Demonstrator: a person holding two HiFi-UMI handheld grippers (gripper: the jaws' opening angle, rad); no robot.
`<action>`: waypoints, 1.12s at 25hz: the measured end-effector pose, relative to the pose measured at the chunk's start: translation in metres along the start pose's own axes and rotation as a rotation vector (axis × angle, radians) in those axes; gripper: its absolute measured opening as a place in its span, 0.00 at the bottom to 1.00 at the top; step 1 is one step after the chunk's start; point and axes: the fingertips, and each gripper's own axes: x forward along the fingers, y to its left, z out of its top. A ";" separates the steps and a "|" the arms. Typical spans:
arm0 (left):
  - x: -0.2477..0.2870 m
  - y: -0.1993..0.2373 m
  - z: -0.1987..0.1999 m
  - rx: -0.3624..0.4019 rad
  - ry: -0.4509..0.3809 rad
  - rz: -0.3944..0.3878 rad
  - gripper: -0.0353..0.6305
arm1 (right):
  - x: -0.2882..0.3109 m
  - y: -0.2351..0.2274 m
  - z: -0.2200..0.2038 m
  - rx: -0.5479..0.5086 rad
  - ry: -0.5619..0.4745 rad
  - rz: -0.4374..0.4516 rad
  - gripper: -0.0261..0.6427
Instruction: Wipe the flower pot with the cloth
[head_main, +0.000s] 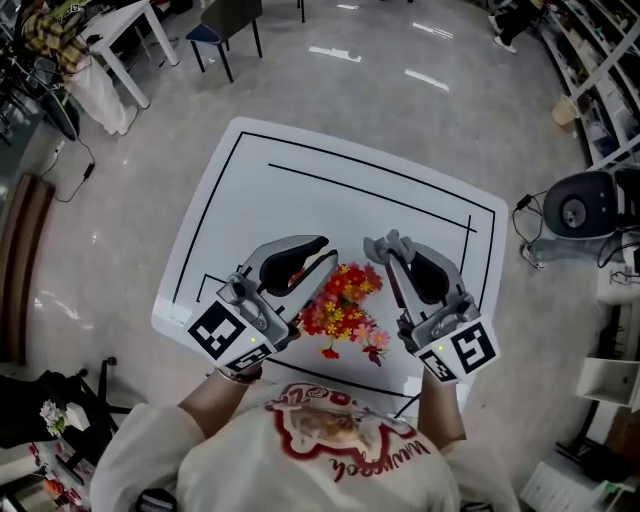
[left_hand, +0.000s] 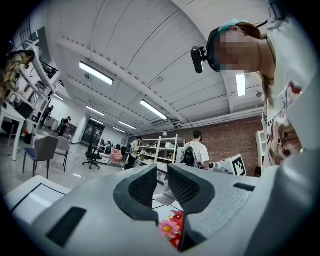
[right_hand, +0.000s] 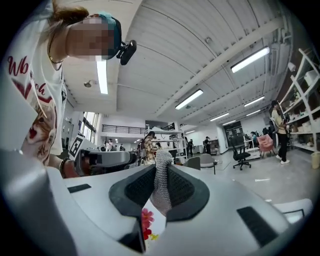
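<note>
My right tongs (head_main: 385, 243) pinch the grey knitted cloth (right_hand: 161, 182); my left tongs (head_main: 328, 248) stand slightly apart, empty, beside the red flowers (head_main: 345, 300) on the table (head_main: 300, 180).

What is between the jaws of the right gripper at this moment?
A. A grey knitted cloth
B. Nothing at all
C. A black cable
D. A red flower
A: in the right gripper view, the grey knitted cloth stands pinched between the two dark pads of the right gripper.
</note>
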 end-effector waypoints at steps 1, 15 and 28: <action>-0.002 0.002 -0.001 -0.004 -0.002 0.011 0.16 | 0.002 0.000 -0.005 -0.006 0.013 0.012 0.11; -0.037 0.026 -0.016 -0.033 0.002 0.127 0.16 | 0.035 0.000 -0.060 -0.014 0.147 0.155 0.11; -0.065 0.044 -0.023 -0.031 0.017 0.215 0.16 | 0.050 0.012 -0.136 -0.034 0.276 0.377 0.11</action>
